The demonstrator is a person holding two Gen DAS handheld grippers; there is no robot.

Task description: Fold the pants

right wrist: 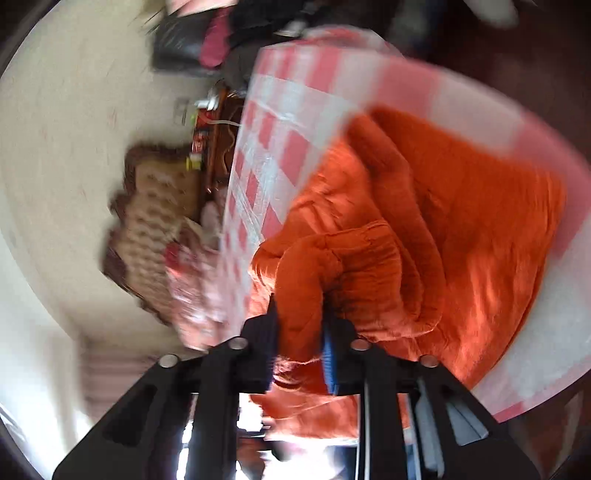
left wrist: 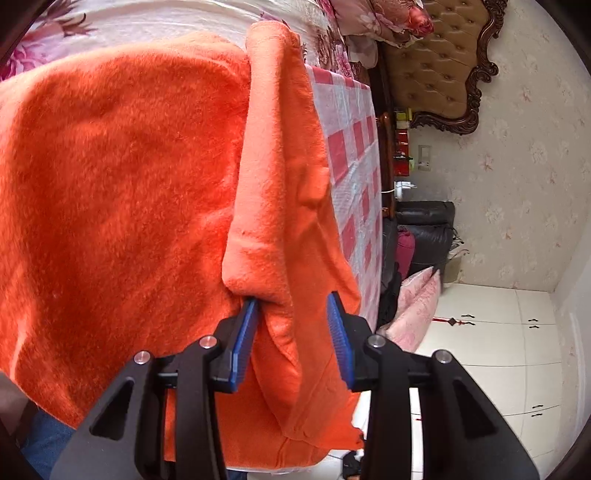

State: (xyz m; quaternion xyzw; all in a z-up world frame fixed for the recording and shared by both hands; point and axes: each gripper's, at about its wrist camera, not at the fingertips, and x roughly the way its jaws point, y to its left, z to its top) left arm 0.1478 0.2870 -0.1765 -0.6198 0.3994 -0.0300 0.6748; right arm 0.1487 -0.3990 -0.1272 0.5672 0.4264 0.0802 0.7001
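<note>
The orange fleece pants (left wrist: 122, 192) lie spread on a bed with a red-and-white checked sheet (left wrist: 351, 147). In the left wrist view a folded strip of the pants (left wrist: 280, 177) runs up the middle. My left gripper (left wrist: 293, 306) is open, its blue pads on either side of this strip's near end. In the blurred right wrist view the pants (right wrist: 461, 229) lie bunched on the checked sheet (right wrist: 288, 122). My right gripper (right wrist: 301, 321) is shut on a raised fold of the pants (right wrist: 314, 273).
A tufted brown headboard (left wrist: 436, 62) and floral pillows (left wrist: 373, 18) stand at the bed's end. A dark bag (left wrist: 424, 225) and a pink cushion (left wrist: 413, 310) sit beside the bed, with white floor tiles (left wrist: 487, 350) beyond.
</note>
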